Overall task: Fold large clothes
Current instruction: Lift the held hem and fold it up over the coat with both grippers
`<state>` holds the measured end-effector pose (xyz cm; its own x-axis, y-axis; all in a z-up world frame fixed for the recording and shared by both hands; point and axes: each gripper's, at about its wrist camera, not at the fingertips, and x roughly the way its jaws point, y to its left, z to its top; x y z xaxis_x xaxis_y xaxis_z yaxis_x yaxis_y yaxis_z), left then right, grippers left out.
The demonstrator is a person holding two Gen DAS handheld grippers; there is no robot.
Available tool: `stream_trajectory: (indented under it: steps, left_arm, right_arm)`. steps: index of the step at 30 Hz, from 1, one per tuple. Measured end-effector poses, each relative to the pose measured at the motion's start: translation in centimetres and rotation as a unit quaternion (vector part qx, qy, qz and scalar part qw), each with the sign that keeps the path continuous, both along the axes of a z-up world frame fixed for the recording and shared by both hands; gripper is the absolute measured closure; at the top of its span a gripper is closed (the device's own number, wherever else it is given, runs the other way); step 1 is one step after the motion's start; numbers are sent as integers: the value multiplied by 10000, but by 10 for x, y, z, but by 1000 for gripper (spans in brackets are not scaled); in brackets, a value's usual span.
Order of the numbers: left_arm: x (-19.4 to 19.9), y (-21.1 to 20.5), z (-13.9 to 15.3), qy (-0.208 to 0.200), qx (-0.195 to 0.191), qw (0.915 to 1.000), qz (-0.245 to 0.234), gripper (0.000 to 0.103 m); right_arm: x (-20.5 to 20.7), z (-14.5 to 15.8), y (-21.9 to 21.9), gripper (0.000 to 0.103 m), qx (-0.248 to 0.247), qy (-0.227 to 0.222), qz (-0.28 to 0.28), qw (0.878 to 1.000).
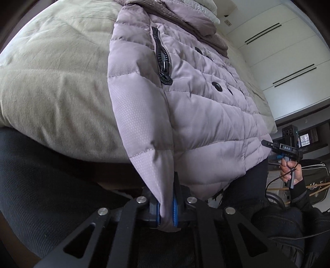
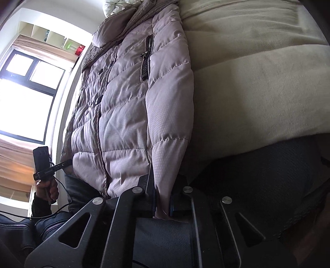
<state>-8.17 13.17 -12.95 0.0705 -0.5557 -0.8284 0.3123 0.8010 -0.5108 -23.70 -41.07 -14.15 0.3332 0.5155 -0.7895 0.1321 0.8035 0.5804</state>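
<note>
A mauve quilted puffer jacket (image 1: 196, 99) lies front up on a beige bed, its hem hanging over the near edge. It has black buttons and a black pocket zipper (image 1: 163, 61). My left gripper (image 1: 166, 206) is shut on the jacket's left hem corner. My right gripper (image 2: 163, 204) is shut on the jacket's (image 2: 127, 107) right hem corner. Each gripper shows in the other's view: the right one (image 1: 268, 143) at the hem's far side, the left one (image 2: 66, 163) likewise.
The beige bedspread (image 1: 51, 82) covers the bed (image 2: 257, 92). White pillows (image 1: 206, 10) lie at the head. White wardrobe doors (image 1: 284, 55) stand to the right, a bright window (image 2: 26, 96) to the left. A dark mattress side (image 1: 41, 175) shows below the spread.
</note>
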Motion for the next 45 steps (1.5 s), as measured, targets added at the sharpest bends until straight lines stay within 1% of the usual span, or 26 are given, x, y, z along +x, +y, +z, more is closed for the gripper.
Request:
stream_trajectory:
  steps: [2, 5, 6, 7, 8, 10, 12, 13, 15, 16, 17, 19, 20, 21, 22, 23, 25, 26, 27, 29, 32, 35, 38, 39, 42, 45]
  left_arm:
    - [-8, 3, 0, 121, 3, 9999, -78, 94]
    - [-16, 12, -1, 331, -182, 9993, -57, 94]
    - [-17, 16, 0, 373, -342, 9987, 18, 94]
    - [-15, 21, 2, 414, -586, 9973, 145, 94]
    - [-11, 26, 5, 443, -880, 9947, 300, 94]
    - [1, 30, 20, 337, -1496, 9866, 553, 94]
    - [15, 34, 43, 96, -2157, 9735, 752, 94]
    - [20, 35, 55, -36, -2461, 9653, 867, 94]
    - [37, 36, 77, -213, -3085, 9442, 1138, 94]
    - [47, 39, 85, -298, -3338, 9335, 1273, 94]
    - [57, 42, 92, -356, -3542, 9238, 1407, 94]
    - [78, 47, 101, -402, -3971, 9019, 1649, 94]
    - [90, 49, 105, -426, -4138, 8921, 1763, 94]
    - [99, 47, 108, -449, -4261, 8840, 1870, 94]
    - [109, 45, 112, -483, -4365, 8769, 1952, 94]
    - [122, 44, 117, -568, -4422, 8726, 1993, 94]
    - [148, 39, 127, -738, -4447, 8678, 2089, 94]
    - [158, 40, 128, -742, -4511, 8633, 2137, 94]
    - [171, 40, 129, -748, -4551, 8599, 2190, 94]
    - [200, 36, 132, -800, -4531, 8570, 2319, 94]
    - [242, 34, 132, -759, -4603, 8489, 2484, 94]
    - [283, 29, 129, -734, -4575, 8458, 2644, 94]
    - [323, 25, 126, -740, -4446, 8497, 2736, 94]
    - [337, 23, 124, -715, -4407, 8509, 2768, 94]
    - [377, 16, 110, -685, -4178, 8597, 2859, 94]
    - [410, 12, 85, -557, -3907, 8669, 3044, 94]
  right_arm:
    - [-6, 2, -3, 95, 78, 67, -15, 9999]
    - [-23, 7, 0, 95, 169, 144, -6, 9998]
    - [-28, 10, 1, 95, 207, 137, -10, 9997]
    - [-31, 13, 1, 95, 256, 114, -51, 9996]
    - [-32, 17, 1, 95, 335, 55, -123, 9993]
    - [-27, 27, 0, 96, 529, -184, -266, 9981]
    - [-14, 42, 0, 96, 698, -505, -373, 9956]
    - [-4, 52, -2, 96, 776, -677, -406, 9939]
    - [18, 76, -3, 96, 885, -1072, -474, 9892]
    - [28, 88, -4, 96, 959, -1256, -535, 9860]
    - [39, 101, -4, 96, 1027, -1465, -594, 9821]
    - [61, 125, -11, 96, 1120, -1812, -733, 9743]
    - [71, 136, -15, 96, 1133, -1978, -800, 9704]
    - [81, 147, -20, 96, 1129, -2123, -875, 9667]
    - [92, 157, -24, 96, 1110, -2248, -944, 9634]
    - [101, 168, -27, 96, 1076, -2371, -1019, 9601]
    - [120, 184, -39, 96, 1052, -2554, -1178, 9538]
    - [126, 191, -45, 96, 1027, -2623, -1250, 9513]
    - [140, 195, -49, 96, 1025, -2657, -1318, 9495]
    - [163, 203, -58, 96, 929, -2683, -1422, 9483]
    - [208, 211, -63, 96, 784, -2724, -1486, 9474]
    - [259, 213, -70, 96, 777, -2676, -1604, 9469]
    - [315, 208, -78, 96, 661, -2576, -1737, 9482]
    - [336, 201, -80, 96, 669, -2508, -1774, 9493]
    - [391, 181, -88, 96, 676, -2294, -1952, 9512]
    - [440, 149, -89, 96, 590, -2046, -2055, 9552]
